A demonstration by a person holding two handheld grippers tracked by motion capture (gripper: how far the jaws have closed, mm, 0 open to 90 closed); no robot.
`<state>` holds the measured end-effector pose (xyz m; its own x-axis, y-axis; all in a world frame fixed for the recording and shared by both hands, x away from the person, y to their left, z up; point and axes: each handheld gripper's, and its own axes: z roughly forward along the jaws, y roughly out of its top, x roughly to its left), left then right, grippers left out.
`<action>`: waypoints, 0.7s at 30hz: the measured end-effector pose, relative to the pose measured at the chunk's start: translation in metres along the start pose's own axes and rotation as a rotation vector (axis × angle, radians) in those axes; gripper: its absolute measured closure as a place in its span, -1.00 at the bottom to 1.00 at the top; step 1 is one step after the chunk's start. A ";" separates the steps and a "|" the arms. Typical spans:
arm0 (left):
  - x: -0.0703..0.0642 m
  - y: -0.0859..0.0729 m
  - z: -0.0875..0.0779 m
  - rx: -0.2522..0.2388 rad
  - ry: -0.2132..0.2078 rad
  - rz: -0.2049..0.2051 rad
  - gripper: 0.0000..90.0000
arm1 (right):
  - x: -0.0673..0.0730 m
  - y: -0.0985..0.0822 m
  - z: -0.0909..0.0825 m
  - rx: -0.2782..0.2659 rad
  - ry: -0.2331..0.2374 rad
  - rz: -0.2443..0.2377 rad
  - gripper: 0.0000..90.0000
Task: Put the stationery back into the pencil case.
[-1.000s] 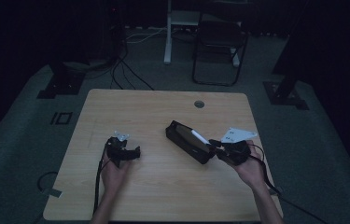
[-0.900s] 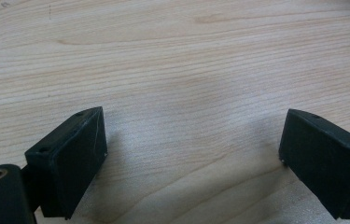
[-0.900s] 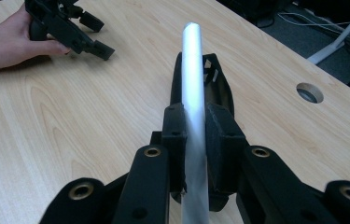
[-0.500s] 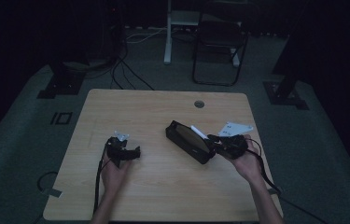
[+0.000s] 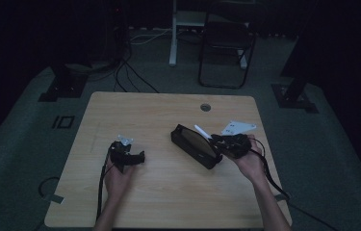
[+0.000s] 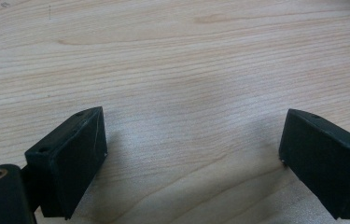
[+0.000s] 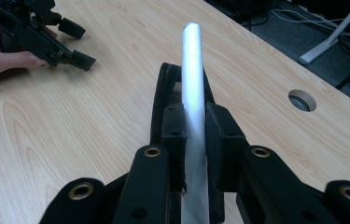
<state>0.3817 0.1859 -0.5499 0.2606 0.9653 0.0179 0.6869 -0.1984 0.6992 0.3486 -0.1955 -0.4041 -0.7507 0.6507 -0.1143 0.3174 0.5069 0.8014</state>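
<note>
A long black case [image 5: 195, 145] lies at an angle right of the table's middle, and its dark rim [image 7: 159, 93] shows just beyond my right jaws. My right gripper [image 5: 216, 142] hovers at the case's right end, shut on a white stick [image 5: 200, 132]. In the right gripper view the stick [image 7: 192, 70] runs up between the pressed jaws of that gripper [image 7: 194, 123] and pokes out over the case. My left gripper [image 5: 141, 157] rests low on the table's left part, held by a hand. Its jaws stand wide apart over bare wood [image 6: 191, 140], with nothing between them. The right gripper view also catches it far off [image 7: 81, 45].
The wooden table [image 5: 168, 202] has a round cable hole [image 5: 205, 107] near its far edge, also seen as a hole [image 7: 302, 100] in the right gripper view. Beyond the table stand a dark chair [image 5: 226, 48], a white desk leg [image 5: 173, 33] and floor stands with cables.
My right gripper has carried the white stick leftwards, from beside the case's right end to over it. The left gripper has stayed put.
</note>
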 end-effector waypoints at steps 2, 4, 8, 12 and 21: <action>0.000 0.000 0.000 0.000 0.000 0.000 -0.82 | 0.000 0.002 0.002 0.002 -0.008 -0.005 0.76; 0.000 0.000 0.000 0.000 0.000 0.000 -0.82 | -0.001 0.002 0.004 0.000 -0.003 -0.001 0.76; 0.000 0.000 0.000 0.000 0.000 0.000 -0.82 | -0.003 0.003 0.009 0.000 -0.003 0.008 0.76; 0.000 0.000 0.000 0.000 0.000 0.000 -0.82 | -0.004 0.004 0.012 -0.002 -0.002 0.013 0.76; 0.000 0.000 0.000 0.001 -0.001 0.000 -0.83 | -0.006 0.006 0.020 -0.002 0.001 0.018 0.75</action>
<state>0.3817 0.1859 -0.5498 0.2612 0.9651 0.0173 0.6874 -0.1985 0.6987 0.3667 -0.1848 -0.4100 -0.7454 0.6593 -0.0990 0.3299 0.4938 0.8045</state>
